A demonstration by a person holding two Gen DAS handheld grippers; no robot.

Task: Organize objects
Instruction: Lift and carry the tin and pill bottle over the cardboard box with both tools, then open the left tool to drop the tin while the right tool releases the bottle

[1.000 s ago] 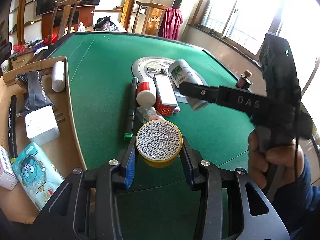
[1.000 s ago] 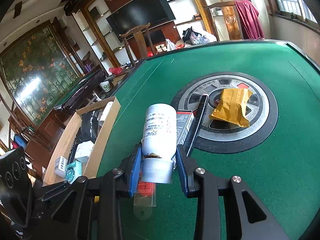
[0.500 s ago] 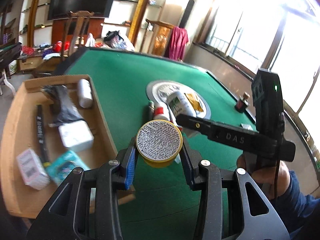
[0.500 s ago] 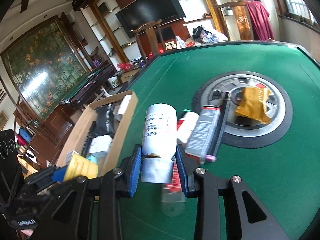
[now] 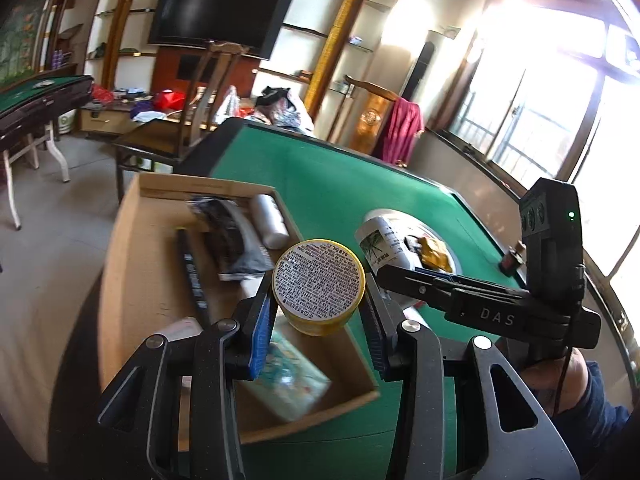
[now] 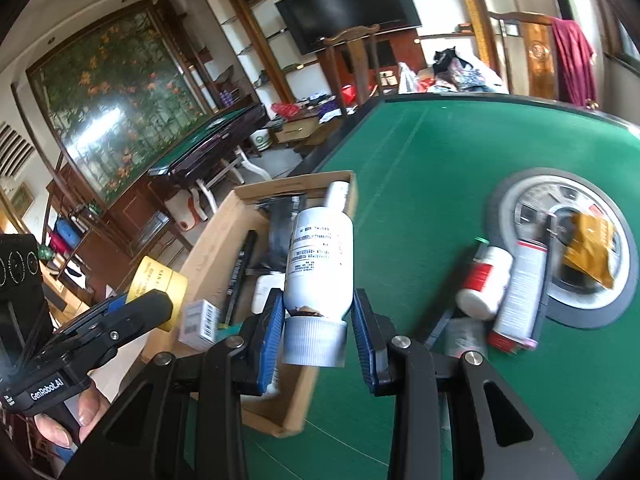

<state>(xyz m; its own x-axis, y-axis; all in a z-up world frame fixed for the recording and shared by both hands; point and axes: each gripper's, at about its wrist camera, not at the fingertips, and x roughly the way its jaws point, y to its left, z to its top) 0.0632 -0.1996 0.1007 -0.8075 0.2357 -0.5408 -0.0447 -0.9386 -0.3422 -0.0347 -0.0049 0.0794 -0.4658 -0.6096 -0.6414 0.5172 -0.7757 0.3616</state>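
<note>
— Over the cardboard box (image 5: 132, 280) now? Both claws were above the green surface (image 6: 440, 184) before.
— Yes. Left claw (image 5: 318, 300) pinches the yellow tin (image 5: 319, 286), right claw (image 6: 318, 320) the white bottle (image 6: 320, 264); dropping comes next, I think.

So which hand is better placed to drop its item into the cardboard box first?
Left. Its yellow tin already hangs over the cardboard box, while the right's white bottle sits over the box's near edge.

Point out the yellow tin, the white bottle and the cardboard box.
yellow tin (image 5: 319, 282), left wrist view, on its printed round face.
white bottle (image 6: 320, 264), right wrist view, on its labelled body.
cardboard box (image 5: 132, 248), left wrist view, on its bare floor.
</note>
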